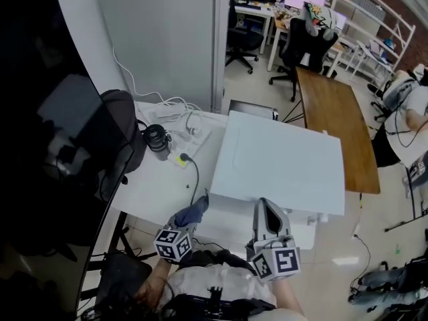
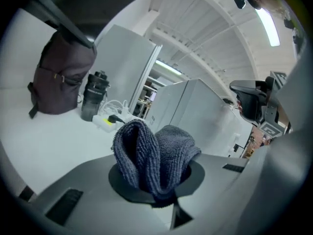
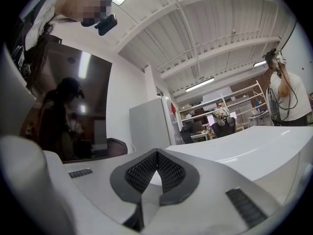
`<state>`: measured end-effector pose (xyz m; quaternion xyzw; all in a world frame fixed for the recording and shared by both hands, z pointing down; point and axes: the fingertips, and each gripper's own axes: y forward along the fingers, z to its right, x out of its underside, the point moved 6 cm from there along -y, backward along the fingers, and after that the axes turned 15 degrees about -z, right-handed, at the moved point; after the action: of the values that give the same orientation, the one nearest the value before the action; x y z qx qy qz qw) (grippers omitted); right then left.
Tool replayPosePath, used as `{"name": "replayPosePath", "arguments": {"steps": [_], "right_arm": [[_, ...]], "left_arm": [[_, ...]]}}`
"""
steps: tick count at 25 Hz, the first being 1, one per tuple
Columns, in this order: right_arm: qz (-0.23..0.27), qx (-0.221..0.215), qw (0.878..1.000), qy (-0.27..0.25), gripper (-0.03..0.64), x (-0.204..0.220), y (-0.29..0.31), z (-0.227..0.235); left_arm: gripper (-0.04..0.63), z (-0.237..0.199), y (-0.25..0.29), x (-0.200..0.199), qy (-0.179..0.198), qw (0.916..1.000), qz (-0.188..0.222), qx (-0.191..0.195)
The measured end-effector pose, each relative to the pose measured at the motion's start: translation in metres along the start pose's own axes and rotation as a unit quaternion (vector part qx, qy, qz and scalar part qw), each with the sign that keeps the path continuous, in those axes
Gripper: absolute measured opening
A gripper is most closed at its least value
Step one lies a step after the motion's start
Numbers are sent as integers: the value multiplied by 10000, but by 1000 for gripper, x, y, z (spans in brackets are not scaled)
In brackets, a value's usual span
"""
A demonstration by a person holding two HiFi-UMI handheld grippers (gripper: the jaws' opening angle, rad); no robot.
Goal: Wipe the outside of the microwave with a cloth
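Left side: my left hand-held gripper (image 1: 194,212) is clamped on a folded dark blue-grey terry cloth (image 2: 155,154), and the fold bulges out past the tips. I judge this gives a padded face to press on the casing, not bare jaw. It sits at the near edge of the white tabletop (image 1: 154,189), with the cloth just beside the near-left corner of the boxy white microwave (image 1: 281,162). I cannot tell whether they touch.

Right side: my right hand-held gripper (image 1: 267,209) has its tips pressed together and holds nothing. It lies over the microwave's near edge, probably to steady the box. The microwave fills the tabletop's right end.
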<state>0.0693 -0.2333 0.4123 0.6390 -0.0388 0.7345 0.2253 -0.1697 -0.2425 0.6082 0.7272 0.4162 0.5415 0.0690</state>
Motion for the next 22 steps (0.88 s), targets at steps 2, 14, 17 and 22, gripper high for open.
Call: {"name": "replayPosePath", "arguments": {"steps": [2, 14, 17, 22], "right_arm": [[5, 3, 10000, -3, 17, 0, -2, -1], [135, 400, 9991, 40, 17, -4, -21, 14], [145, 539, 9984, 75, 17, -6, -20, 17], [188, 675, 9975, 60, 17, -8, -23, 20]], "left_arm": [[46, -10, 2, -7, -54, 9997, 142, -179], [46, -51, 121, -167, 1310, 9875, 676, -554], [46, -55, 149, -181, 1313, 9888, 498, -498], [46, -50, 171, -150, 1237, 9920, -232, -64]]}}
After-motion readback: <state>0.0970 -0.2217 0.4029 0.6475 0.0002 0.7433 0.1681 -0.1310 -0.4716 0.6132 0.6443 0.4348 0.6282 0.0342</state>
